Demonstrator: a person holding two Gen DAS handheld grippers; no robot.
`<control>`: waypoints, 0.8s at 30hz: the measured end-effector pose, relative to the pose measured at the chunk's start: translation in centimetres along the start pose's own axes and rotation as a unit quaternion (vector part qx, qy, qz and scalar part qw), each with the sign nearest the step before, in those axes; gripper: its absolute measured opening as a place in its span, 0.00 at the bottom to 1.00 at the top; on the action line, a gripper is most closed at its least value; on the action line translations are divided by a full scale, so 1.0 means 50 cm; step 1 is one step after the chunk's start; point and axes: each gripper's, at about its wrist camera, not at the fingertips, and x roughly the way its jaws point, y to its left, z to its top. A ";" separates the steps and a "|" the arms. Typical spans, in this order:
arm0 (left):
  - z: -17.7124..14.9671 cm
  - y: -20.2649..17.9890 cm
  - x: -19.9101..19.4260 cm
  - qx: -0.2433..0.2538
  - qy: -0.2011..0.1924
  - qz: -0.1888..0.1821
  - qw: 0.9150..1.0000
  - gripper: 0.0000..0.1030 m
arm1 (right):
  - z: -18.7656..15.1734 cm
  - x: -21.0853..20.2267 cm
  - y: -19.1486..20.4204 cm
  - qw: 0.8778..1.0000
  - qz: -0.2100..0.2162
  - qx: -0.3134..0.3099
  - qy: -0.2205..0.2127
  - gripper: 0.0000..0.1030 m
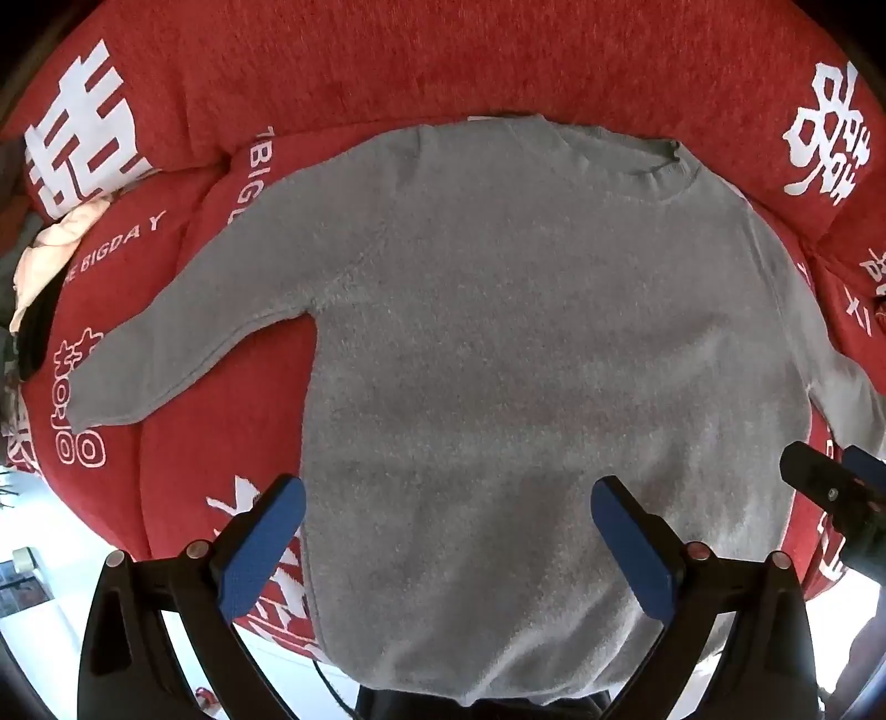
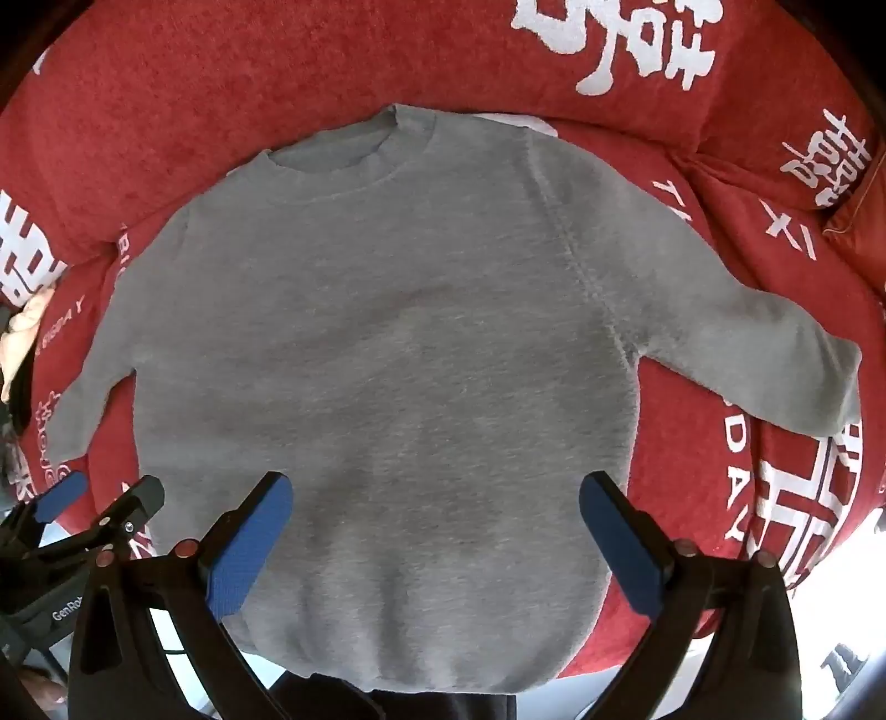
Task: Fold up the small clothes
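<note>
A small grey sweater [image 1: 526,332] lies flat and spread on a red cover, collar at the far side, both sleeves stretched outward. My left gripper [image 1: 448,537] hovers above its lower left part, jaws wide open, nothing between the blue pads [image 1: 266,548]. In the right wrist view the same sweater [image 2: 387,360] fills the middle, and my right gripper [image 2: 437,537] hangs open over its hem area, holding nothing. The right gripper [image 1: 830,487] shows at the right edge of the left wrist view; the left gripper [image 2: 83,509] shows at the left edge of the right wrist view.
The red cover [image 1: 387,66] with white printed characters and letters spreads under the sweater, with red pillows [image 2: 637,50] at the far side. A pale cloth [image 1: 50,249] and a dark item lie at the far left. Bright floor [image 1: 44,531] shows past the near edge.
</note>
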 end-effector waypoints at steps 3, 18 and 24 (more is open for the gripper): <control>-0.001 -0.003 0.000 0.003 0.000 0.001 1.000 1.00 | 0.000 0.000 0.002 1.000 0.003 0.000 0.002 1.00; -0.003 -0.002 0.001 0.007 0.000 0.003 1.000 1.00 | 0.000 -0.004 0.017 1.000 -0.004 -0.021 -0.006 1.00; -0.004 -0.001 0.002 0.008 0.000 0.006 1.000 1.00 | -0.002 -0.005 0.016 1.000 -0.007 -0.021 -0.006 1.00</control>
